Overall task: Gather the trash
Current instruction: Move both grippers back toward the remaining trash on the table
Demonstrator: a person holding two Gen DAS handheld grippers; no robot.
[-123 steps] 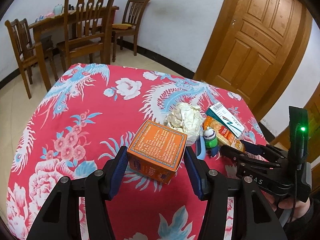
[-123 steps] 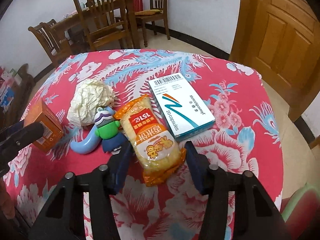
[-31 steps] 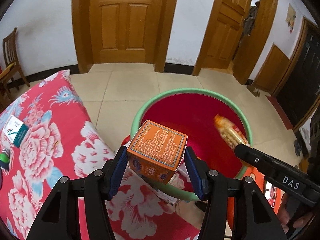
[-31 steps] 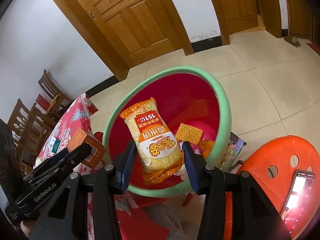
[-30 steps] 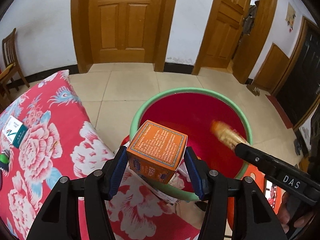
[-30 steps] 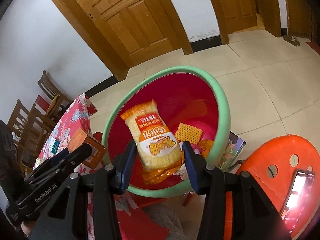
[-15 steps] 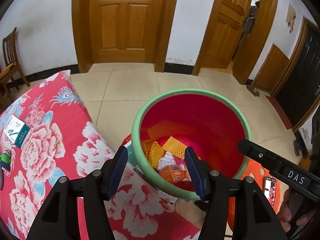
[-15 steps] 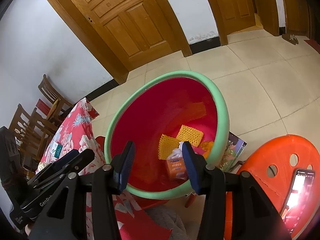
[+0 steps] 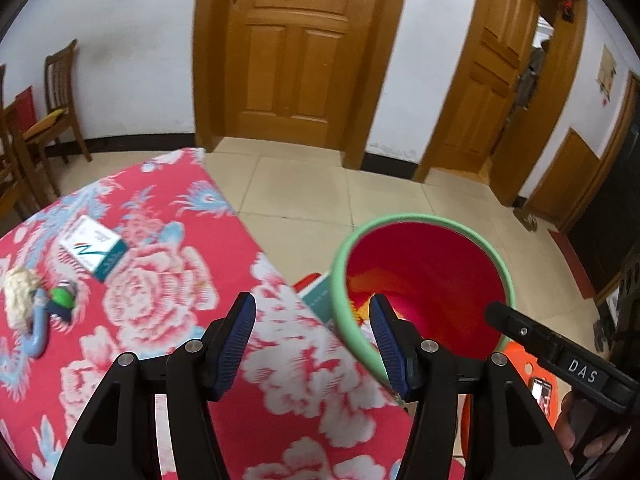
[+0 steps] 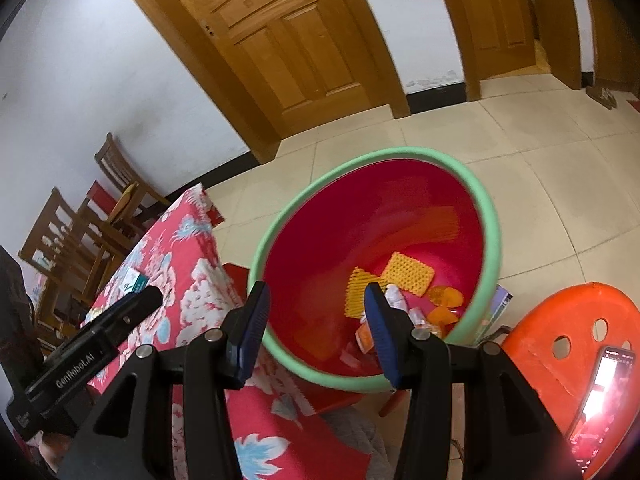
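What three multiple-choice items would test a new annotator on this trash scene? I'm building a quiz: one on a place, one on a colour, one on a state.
1. Where does the medicine box lie?
A. On the tablecloth
B. In the bin
C. On the stool

2. What colour is the bin's rim?
A. Orange
B. Green
C. Blue

3. What is between the left gripper's fingers?
A. An orange box
B. A snack pack
C. Nothing

Answers:
1. A: the box rests on the floral tablecloth, near the crumpled paper and the toy.
2. B: a green rim rings the red inside of the bin.
3. C: its fingers stand apart with only cloth and bin seen between them; the right gripper is empty too.
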